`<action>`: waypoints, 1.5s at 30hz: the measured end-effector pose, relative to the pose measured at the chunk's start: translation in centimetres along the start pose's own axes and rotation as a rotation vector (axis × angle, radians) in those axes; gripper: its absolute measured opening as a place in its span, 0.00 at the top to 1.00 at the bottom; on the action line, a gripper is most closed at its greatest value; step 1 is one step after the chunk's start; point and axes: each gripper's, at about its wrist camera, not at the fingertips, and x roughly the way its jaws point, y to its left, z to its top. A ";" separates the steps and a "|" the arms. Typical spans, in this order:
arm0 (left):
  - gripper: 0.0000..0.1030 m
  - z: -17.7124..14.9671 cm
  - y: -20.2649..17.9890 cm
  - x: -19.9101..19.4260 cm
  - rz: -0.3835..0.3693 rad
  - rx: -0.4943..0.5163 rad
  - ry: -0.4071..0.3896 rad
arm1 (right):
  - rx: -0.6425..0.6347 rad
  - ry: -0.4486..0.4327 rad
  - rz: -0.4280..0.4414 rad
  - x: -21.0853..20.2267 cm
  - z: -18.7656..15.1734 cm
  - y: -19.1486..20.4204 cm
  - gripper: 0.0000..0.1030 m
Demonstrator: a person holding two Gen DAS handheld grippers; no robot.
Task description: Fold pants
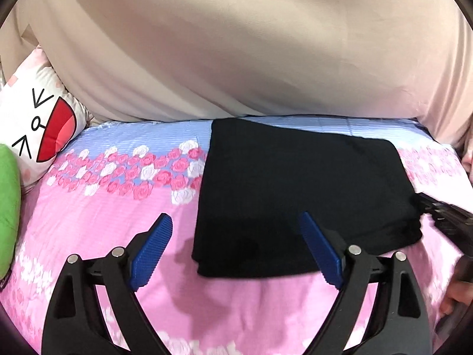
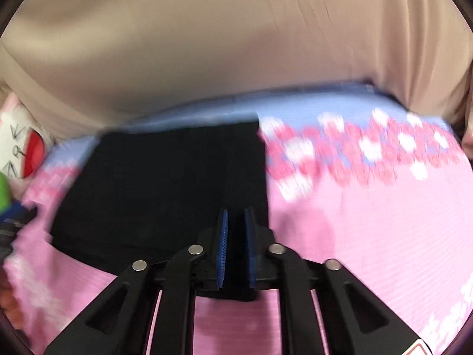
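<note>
Black pants [image 1: 301,195], folded into a flat rectangle, lie on ribbed pink bedding [image 1: 118,224] (rose-printed). My left gripper [image 1: 236,236] gapes empty; my right gripper [image 2: 236,224] is nearly pressed together, nothing visibly pinched.

Beige curtain [image 1: 236,44] across upper frame, pink and blue rose-print bedsheet [image 1: 97,207] filling lower frame, cartoon-face pillow [image 1: 38,124] at left, green cushion [image 1: 7,207] at left edge

Both wrist views look forward and downward past their jaws, close over the bed [image 1: 88,222]; both share the folded black pants [image 1: 295,195] ahead.
</note>
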 end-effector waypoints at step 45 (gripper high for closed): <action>0.09 -11.7 0.6 -6.6 -0.019 -0.020 -0.166 | -0.069 -0.236 -0.245 -13.2 -13.0 8.7 0.39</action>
